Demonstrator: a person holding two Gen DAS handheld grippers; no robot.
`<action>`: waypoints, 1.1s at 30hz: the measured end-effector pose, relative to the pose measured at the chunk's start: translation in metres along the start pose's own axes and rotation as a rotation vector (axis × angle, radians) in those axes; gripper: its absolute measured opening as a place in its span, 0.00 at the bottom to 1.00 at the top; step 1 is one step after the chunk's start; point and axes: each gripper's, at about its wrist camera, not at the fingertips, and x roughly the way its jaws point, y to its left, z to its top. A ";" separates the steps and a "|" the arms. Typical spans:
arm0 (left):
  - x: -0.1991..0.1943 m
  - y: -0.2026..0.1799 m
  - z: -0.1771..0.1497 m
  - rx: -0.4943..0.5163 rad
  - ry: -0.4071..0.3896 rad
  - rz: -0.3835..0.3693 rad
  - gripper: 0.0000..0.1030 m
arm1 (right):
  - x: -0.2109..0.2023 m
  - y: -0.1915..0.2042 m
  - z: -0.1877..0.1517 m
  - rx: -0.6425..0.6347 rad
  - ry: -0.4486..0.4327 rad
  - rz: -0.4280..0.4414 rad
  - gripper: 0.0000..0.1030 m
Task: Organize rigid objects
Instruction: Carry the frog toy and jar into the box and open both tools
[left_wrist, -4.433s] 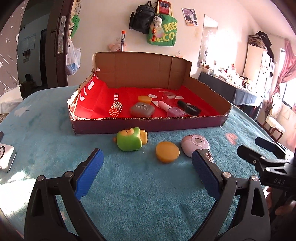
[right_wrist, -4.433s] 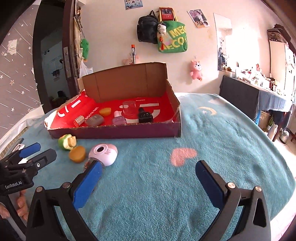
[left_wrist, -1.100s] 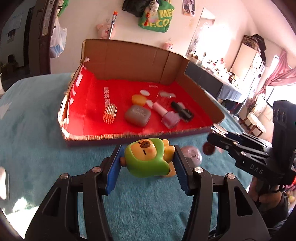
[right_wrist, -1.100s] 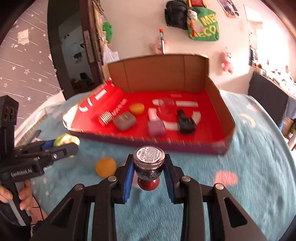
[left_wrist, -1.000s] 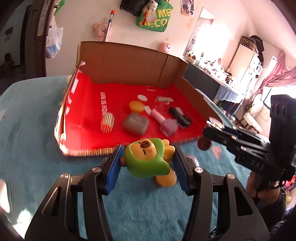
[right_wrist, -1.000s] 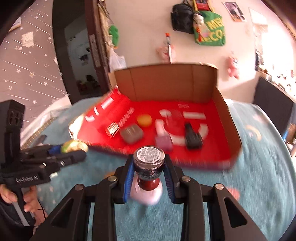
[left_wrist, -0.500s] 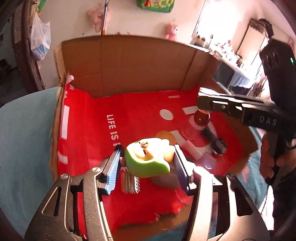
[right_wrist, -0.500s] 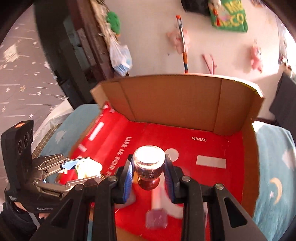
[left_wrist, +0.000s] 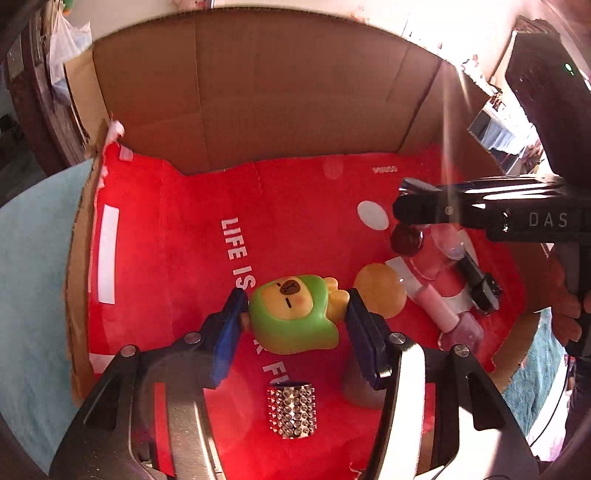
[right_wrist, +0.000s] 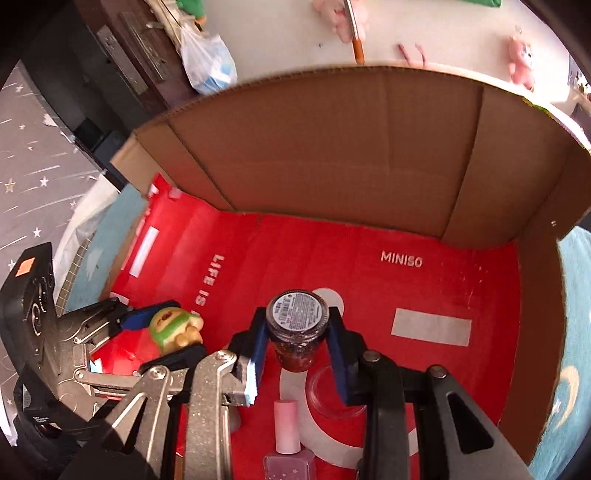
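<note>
Left hand-held gripper (left_wrist: 293, 314) is clamped on the green bear toy (left_wrist: 291, 314), holding it above the red floor of the cardboard box (left_wrist: 258, 92), over the white lettering. Right hand-held gripper (right_wrist: 297, 332) is clamped on the red glitter bottle (right_wrist: 297, 332) (base label facing the camera), above the clear cup (right_wrist: 332, 393) in the box. Also in the box: rhinestone cylinder (left_wrist: 292, 410), orange disc (left_wrist: 380, 290), pink nail polish (right_wrist: 288, 439), black bottle (left_wrist: 480, 282).
</note>
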 end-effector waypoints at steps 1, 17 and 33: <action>0.004 0.001 0.001 -0.006 0.012 0.003 0.50 | 0.005 0.000 0.002 0.009 0.023 0.007 0.32; 0.012 -0.001 0.002 -0.055 0.029 0.019 0.50 | 0.051 0.024 0.010 -0.032 0.116 -0.099 0.32; 0.005 0.004 0.006 -0.060 -0.012 0.008 0.62 | 0.051 0.024 0.009 -0.034 0.113 -0.093 0.39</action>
